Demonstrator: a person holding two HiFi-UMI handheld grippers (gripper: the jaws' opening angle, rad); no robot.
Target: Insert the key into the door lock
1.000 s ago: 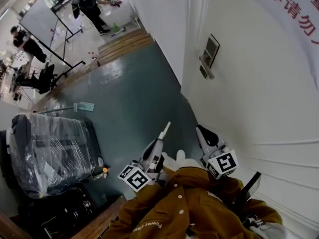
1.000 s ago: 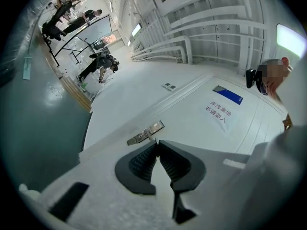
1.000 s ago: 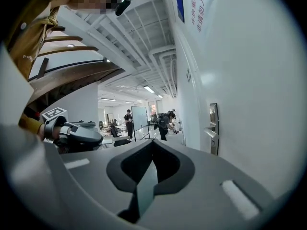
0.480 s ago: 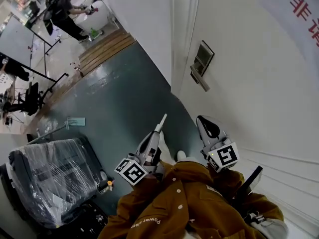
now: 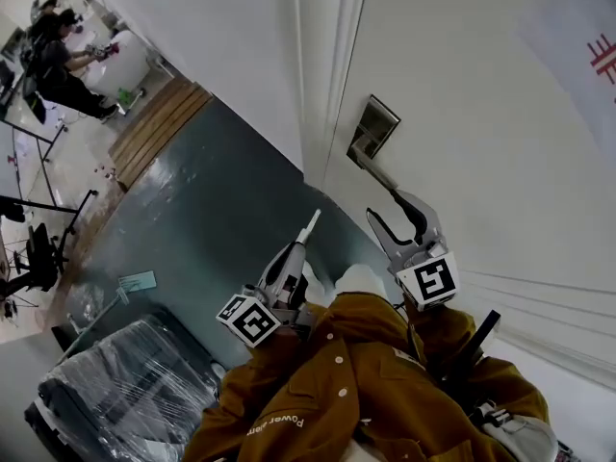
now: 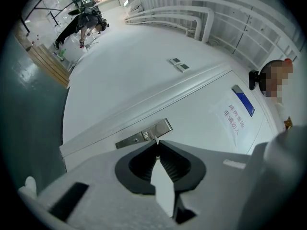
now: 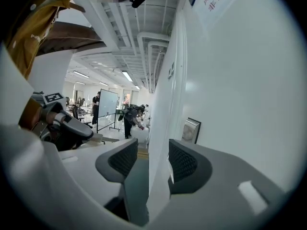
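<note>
The door lock plate is silver, with a lever handle, on the white door. My left gripper points toward the door from the left of the handle. In the left gripper view its jaws are shut, a thin silvery key tip pokes out between them, and the lock plate lies just beyond. My right gripper hangs just under the handle's free end; its jaws are opening with nothing between them. The right gripper view shows the lock plate ahead to the right.
A door frame and white wall stand left of the door. A plastic-wrapped bundle lies on the dark floor at lower left. A person works far off beside a wooden platform. A red-lettered sign hangs on the door.
Both grippers have moved nearer the door lock, and the handle now sits just above the right gripper. The right gripper's jaws have gone from shut to open.
</note>
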